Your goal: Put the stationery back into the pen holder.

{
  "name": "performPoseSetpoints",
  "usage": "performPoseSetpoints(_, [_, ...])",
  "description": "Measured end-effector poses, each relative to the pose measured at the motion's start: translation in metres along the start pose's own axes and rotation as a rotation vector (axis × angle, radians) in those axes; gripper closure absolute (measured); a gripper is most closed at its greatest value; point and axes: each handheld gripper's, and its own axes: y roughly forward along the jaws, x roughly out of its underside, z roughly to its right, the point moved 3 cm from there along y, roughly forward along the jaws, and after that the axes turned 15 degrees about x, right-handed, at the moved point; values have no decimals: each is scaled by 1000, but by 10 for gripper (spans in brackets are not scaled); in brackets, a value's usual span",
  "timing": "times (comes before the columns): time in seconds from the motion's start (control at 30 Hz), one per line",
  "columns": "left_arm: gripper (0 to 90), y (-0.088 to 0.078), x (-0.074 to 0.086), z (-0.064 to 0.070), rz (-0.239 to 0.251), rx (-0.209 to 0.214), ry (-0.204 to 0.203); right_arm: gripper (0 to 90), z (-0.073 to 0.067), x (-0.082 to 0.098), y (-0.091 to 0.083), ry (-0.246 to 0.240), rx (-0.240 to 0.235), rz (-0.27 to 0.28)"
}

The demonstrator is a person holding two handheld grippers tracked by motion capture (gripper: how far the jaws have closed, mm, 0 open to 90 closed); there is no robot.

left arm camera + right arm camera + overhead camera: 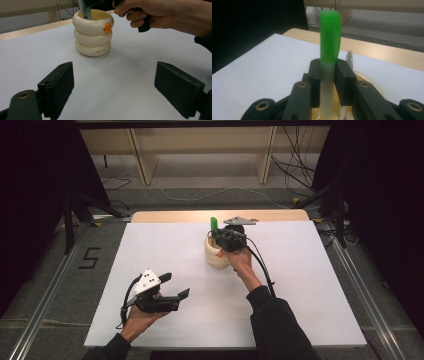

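A cream pen holder (216,255) made of three stacked rings with a small orange mark (107,27) stands near the back middle of the white table. My right gripper (223,239) hovers over it, shut on a marker (327,75) with a bright green cap (213,223) and a pale barrel whose lower end dips into the holder (372,85). A second pen tip (349,57) sticks up behind the jaws. My left gripper (176,286) rests low at the front left, open, with nothing between its fingers (58,85).
The white sheet (165,250) covers the table, with a wooden strip (170,216) along the far edge. Beyond it stand shelf legs (144,165) and loose cables (295,170) on the floor. Metal rails (50,290) run along both sides.
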Motion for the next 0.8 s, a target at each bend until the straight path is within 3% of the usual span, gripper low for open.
performPoseSetpoints(0.47, [157,0,0,0,2,2,-5,760,3,3,-2,-29,7,-18])
performPoseSetpoints(0.5, [157,0,-1,0,2,1,-4,733,3,4,-2,-33,8,-19])
performPoseSetpoints(0.6, [157,0,0,0,1,0,-7,466,3,2,-3,-45,-14,-27])
performPoseSetpoints(0.67, [157,0,0,-1,3,0,-7,402,4,-1,-7,-61,10,-14])
performPoseSetpoints(0.8, [157,0,-1,-1,4,-2,-6,348,7,-7,-15,-67,9,15])
